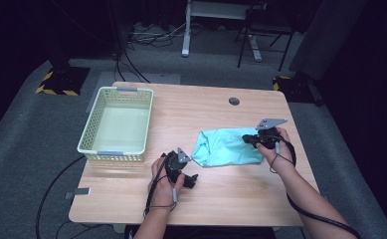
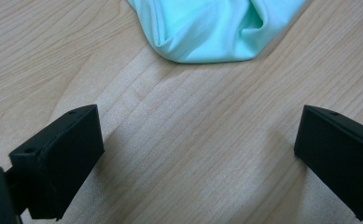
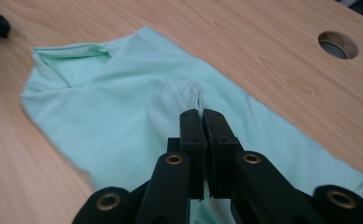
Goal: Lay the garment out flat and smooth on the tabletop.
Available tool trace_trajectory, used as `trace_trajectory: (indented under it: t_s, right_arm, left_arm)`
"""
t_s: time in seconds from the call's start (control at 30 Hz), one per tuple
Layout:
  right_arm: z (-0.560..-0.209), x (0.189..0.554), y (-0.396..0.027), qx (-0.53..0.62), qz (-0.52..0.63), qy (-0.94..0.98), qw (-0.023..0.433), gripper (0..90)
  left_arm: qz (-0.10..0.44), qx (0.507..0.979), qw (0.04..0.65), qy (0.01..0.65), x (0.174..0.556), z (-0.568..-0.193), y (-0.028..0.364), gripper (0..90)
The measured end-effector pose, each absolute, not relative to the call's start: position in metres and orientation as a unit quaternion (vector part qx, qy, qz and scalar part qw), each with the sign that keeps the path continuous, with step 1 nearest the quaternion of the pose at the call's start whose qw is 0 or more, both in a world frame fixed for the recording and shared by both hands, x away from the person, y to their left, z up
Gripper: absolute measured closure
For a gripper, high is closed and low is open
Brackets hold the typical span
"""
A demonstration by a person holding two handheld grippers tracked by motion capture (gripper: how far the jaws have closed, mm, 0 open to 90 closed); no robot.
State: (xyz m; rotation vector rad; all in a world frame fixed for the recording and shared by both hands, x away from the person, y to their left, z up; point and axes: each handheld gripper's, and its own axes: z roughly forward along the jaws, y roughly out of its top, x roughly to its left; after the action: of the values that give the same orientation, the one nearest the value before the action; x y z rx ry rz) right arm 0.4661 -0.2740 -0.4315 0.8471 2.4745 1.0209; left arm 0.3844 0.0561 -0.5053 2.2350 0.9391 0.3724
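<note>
A mint-green cloth [image 1: 226, 147] lies crumpled on the wooden table, right of centre. My right gripper [image 1: 248, 140] sits at the cloth's right end. In the right gripper view its jaws [image 3: 201, 116] are shut on a pinched ridge of the cloth [image 3: 100, 107], which is pulled up into a small peak. My left gripper [image 1: 191, 177] rests low over bare wood near the cloth's front left corner. In the left gripper view it stands open [image 2: 198, 154] with nothing between its fingers, and the cloth's folded edge [image 2: 207, 28] lies a short way ahead.
A pale green slotted basket [image 1: 89, 132] stands empty at the table's left side. A round cable hole [image 1: 234, 101] sits near the far edge, also in the right gripper view [image 3: 338, 44]. Bare wood stretches along the front of the table.
</note>
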Motion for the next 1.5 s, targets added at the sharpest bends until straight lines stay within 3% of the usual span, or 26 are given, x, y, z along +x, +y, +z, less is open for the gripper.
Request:
trace_trajectory:
  t_s: [0.57,1.13,1.2,1.27,1.33,1.5]
  right_arm:
    - [-0.425,0.388,-0.290,0.245,0.366,0.884,0.154,87.4]
    - [-0.458,0.340,-0.306,0.231,0.336,0.906,0.114,86.5]
    - [-0.462,0.337,-0.307,0.231,0.329,0.911,0.097,82.3]
    - [-0.465,0.335,-0.307,0.234,0.320,0.916,0.065,70.5]
    - [-0.466,0.334,-0.309,0.240,0.326,0.912,0.072,58.8]
    - [-0.459,0.339,-0.315,0.272,0.356,0.889,0.095,52.1]
  left_arm:
    - [0.143,0.858,0.338,0.360,0.384,-0.505,0.056,1.4]
    - [0.143,0.858,0.337,0.361,0.384,-0.505,0.056,1.5]
    - [0.143,0.858,0.337,0.361,0.384,-0.505,0.056,1.5]
    - [0.143,0.858,0.337,0.361,0.384,-0.505,0.056,1.4]
    - [0.143,0.858,0.338,0.361,0.384,-0.505,0.056,1.4]
    - [0.143,0.858,0.337,0.361,0.384,-0.505,0.056,1.5]
